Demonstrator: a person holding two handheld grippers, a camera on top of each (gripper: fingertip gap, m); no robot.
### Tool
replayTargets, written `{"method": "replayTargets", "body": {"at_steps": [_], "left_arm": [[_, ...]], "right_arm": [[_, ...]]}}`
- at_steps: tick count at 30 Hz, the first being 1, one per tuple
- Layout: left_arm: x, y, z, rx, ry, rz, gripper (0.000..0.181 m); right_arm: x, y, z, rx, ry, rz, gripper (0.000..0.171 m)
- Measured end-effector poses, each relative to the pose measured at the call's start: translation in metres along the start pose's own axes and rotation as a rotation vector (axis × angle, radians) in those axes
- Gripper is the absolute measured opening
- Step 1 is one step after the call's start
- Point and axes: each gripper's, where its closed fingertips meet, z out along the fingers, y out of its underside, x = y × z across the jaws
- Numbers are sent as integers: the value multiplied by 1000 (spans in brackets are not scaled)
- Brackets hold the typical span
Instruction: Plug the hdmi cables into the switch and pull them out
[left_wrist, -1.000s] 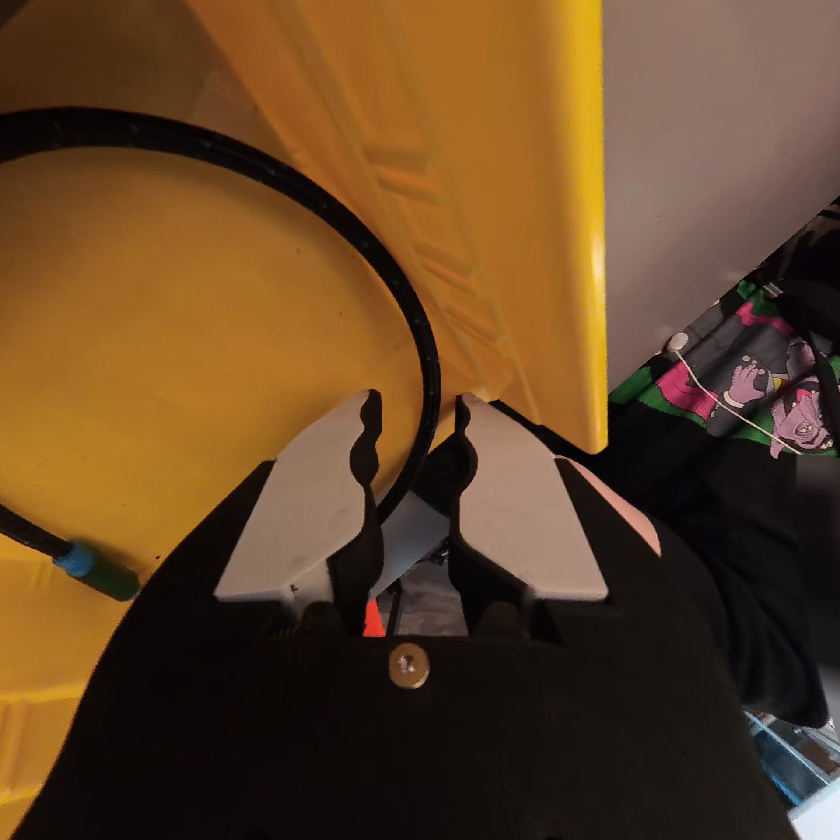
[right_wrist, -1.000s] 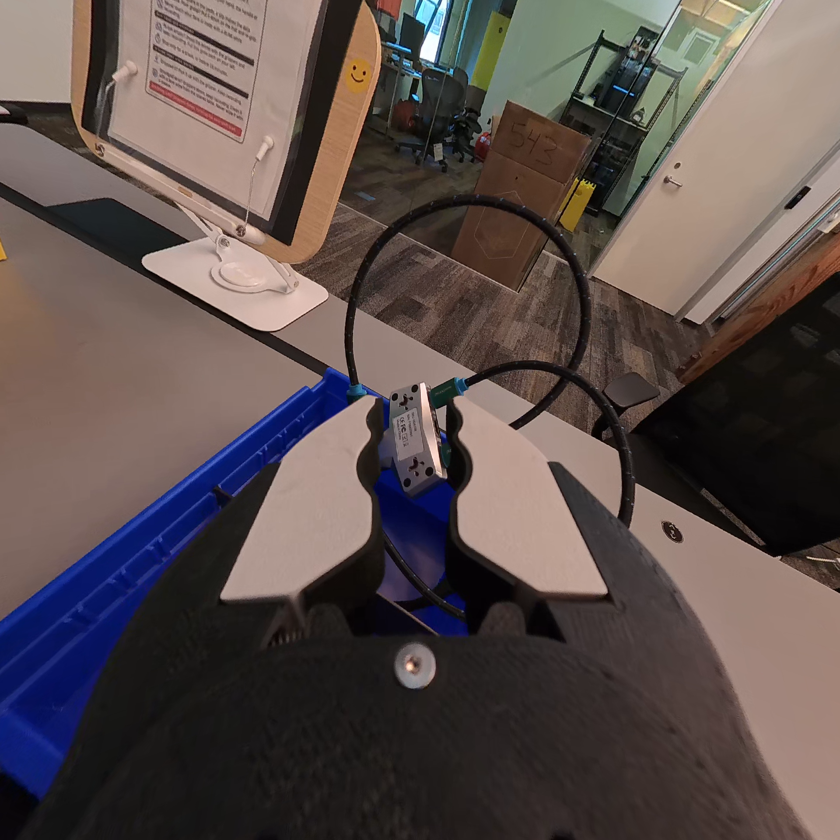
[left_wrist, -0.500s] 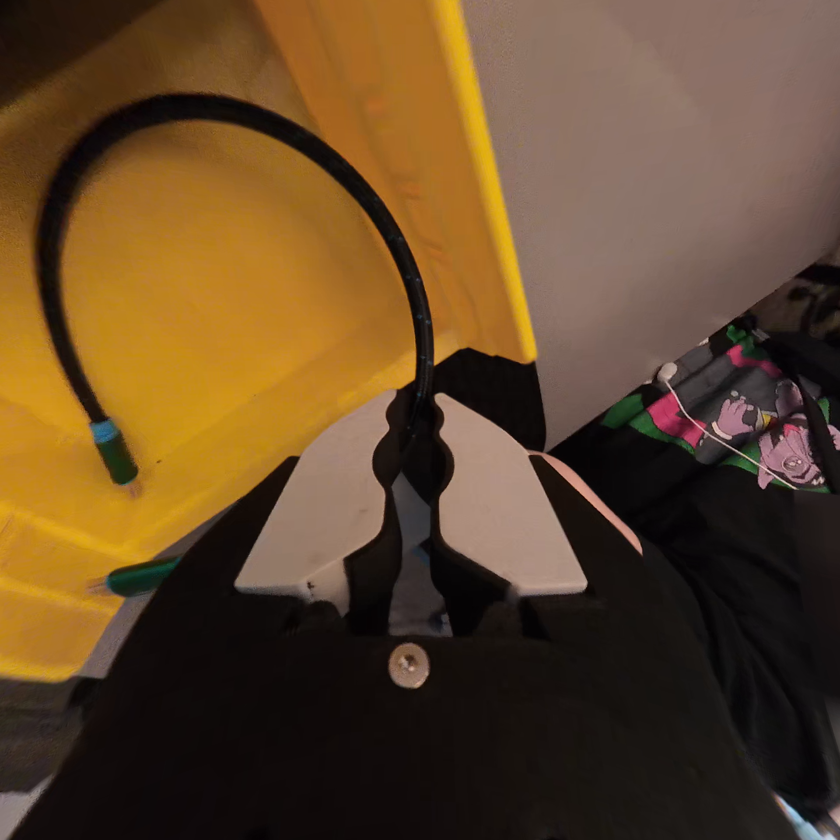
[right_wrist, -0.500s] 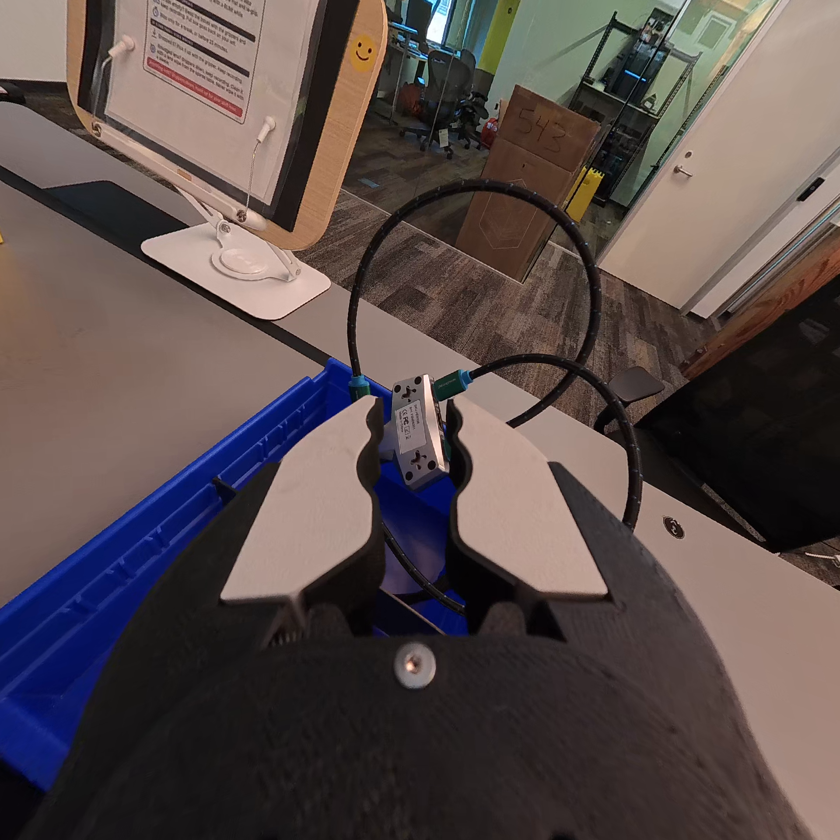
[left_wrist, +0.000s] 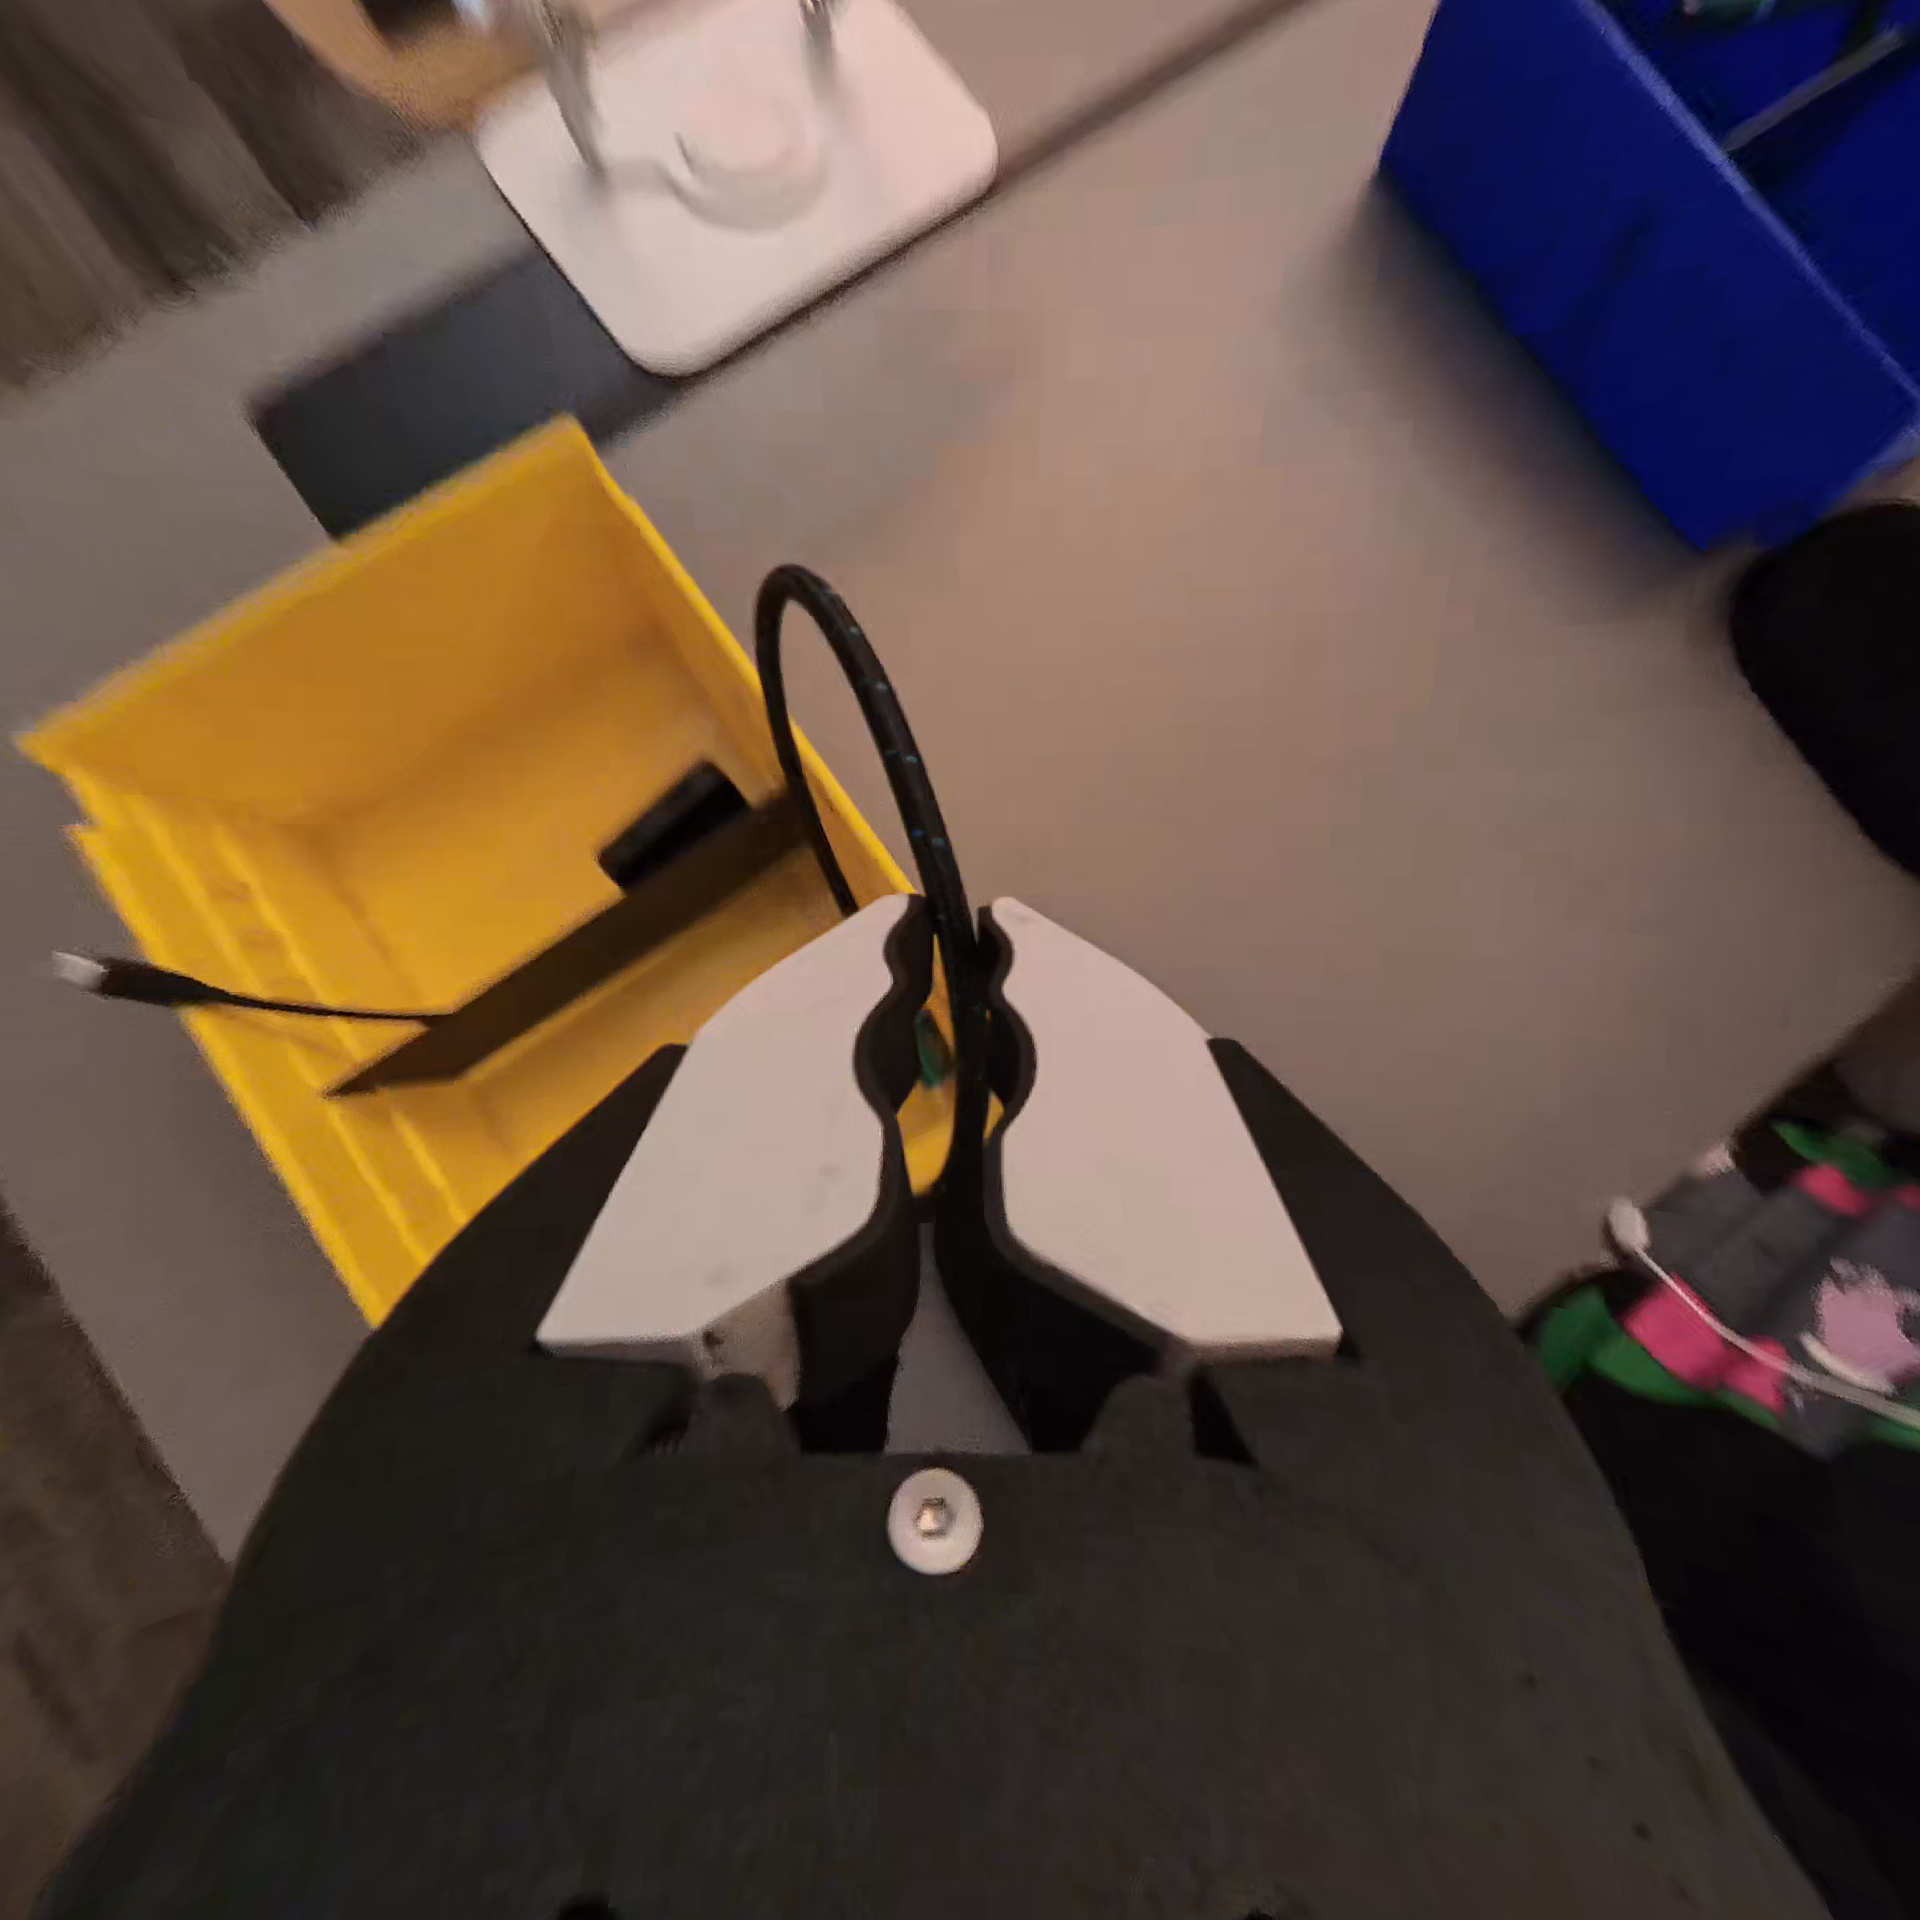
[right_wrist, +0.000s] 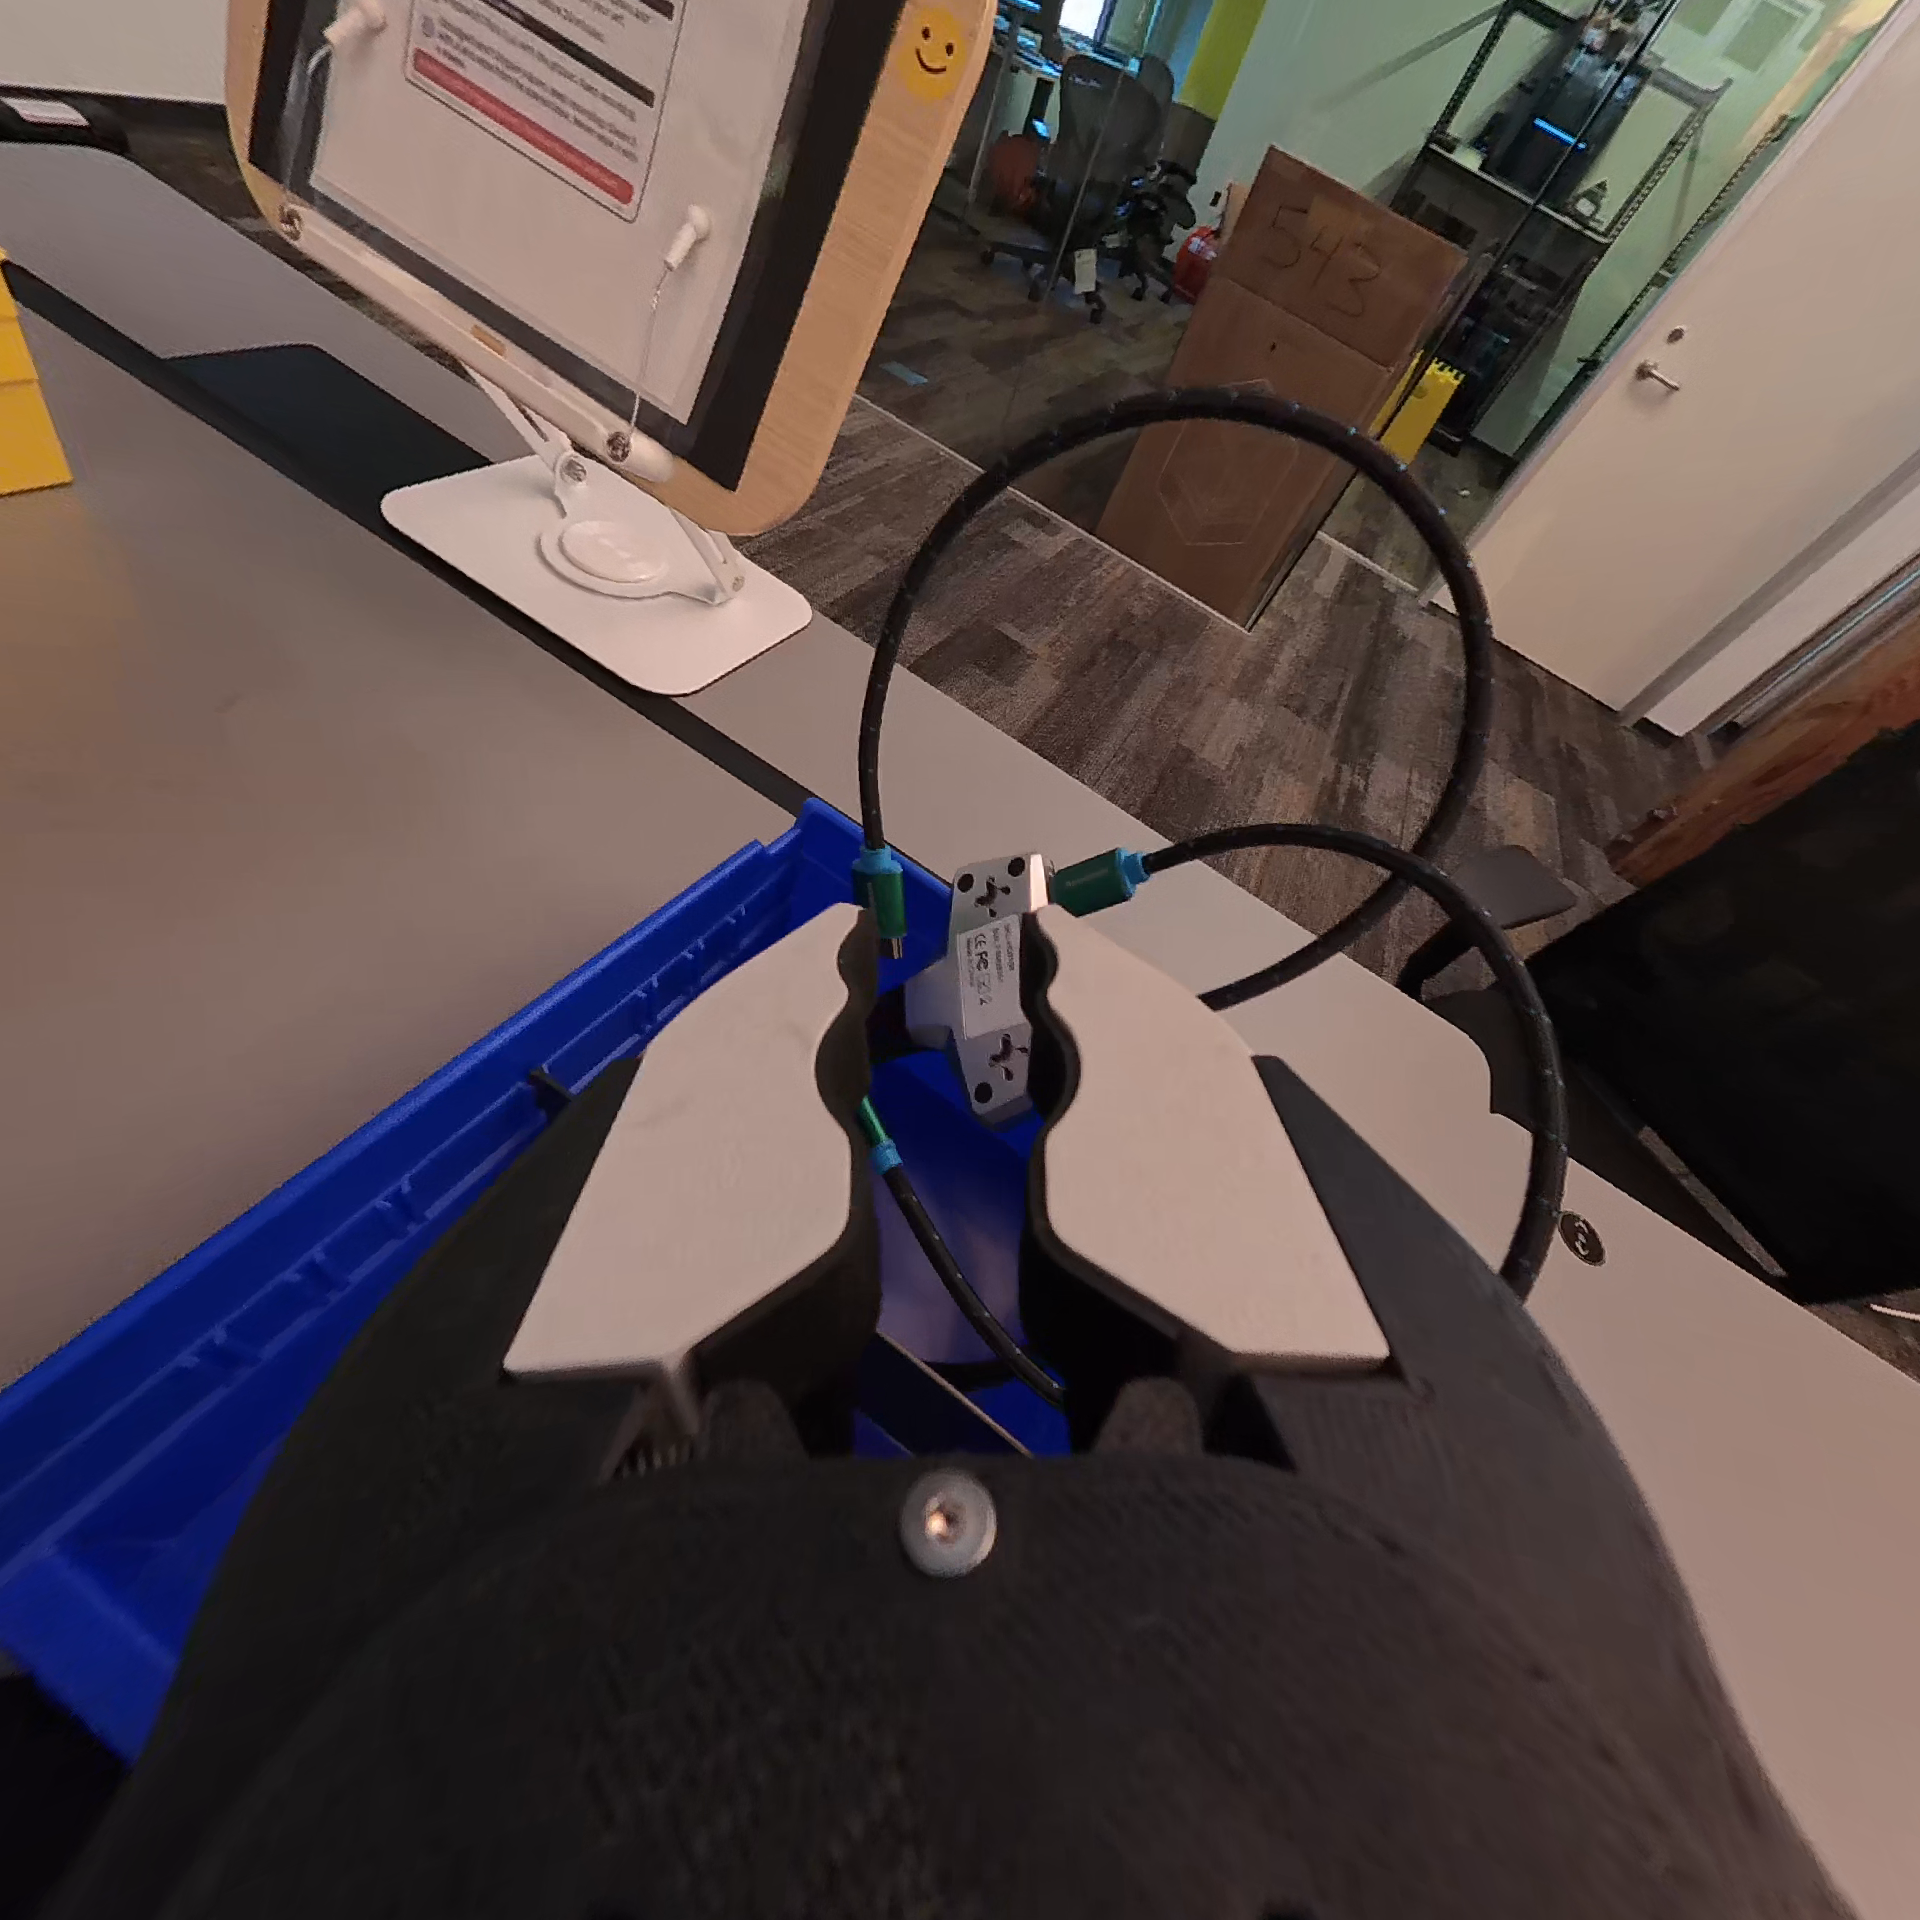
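Note:
In the right wrist view my right gripper (right_wrist: 945, 920) is shut on the silver switch (right_wrist: 992, 971) and holds it tilted above the blue bin (right_wrist: 582, 1049). A green plug (right_wrist: 1091, 883) sits in the switch's right side. A second green plug (right_wrist: 881, 899) hangs loose by my left finger on a big loop of black cable (right_wrist: 1382, 468). A third plug (right_wrist: 873, 1132) shows lower between the fingers. In the left wrist view my left gripper (left_wrist: 951, 914) is shut on a black braided HDMI cable (left_wrist: 883, 696) that loops up over the yellow bin (left_wrist: 343, 717).
The yellow bin holds a black block (left_wrist: 670, 821), and a thin cable with a white tip (left_wrist: 78, 971) hangs over its left side. A white stand base (left_wrist: 748, 166) and the blue bin (left_wrist: 1662, 260) are farther off. A framed sheet on a stand (right_wrist: 582, 208) is at the table's far edge.
My left gripper closed on the cable and rose out of the yellow bin with it, so the view now looks down on bin and table. The right gripper held the switch nearly still.

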Motion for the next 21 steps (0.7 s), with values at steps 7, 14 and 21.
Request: {"method": "replayTargets", "body": {"at_steps": [7,14,21], "left_arm": [[97,-95,38,254,135,206,6],[189,-82,178,-8,347,345,6],[255,-46,201,-186,671,342,7]], "right_arm": [[-5,-4,1,4,-8,-17,27],[-5,-5,-1,12,-13,-17,27],[-4,-8,-4,33,-16,-12,27]]}}
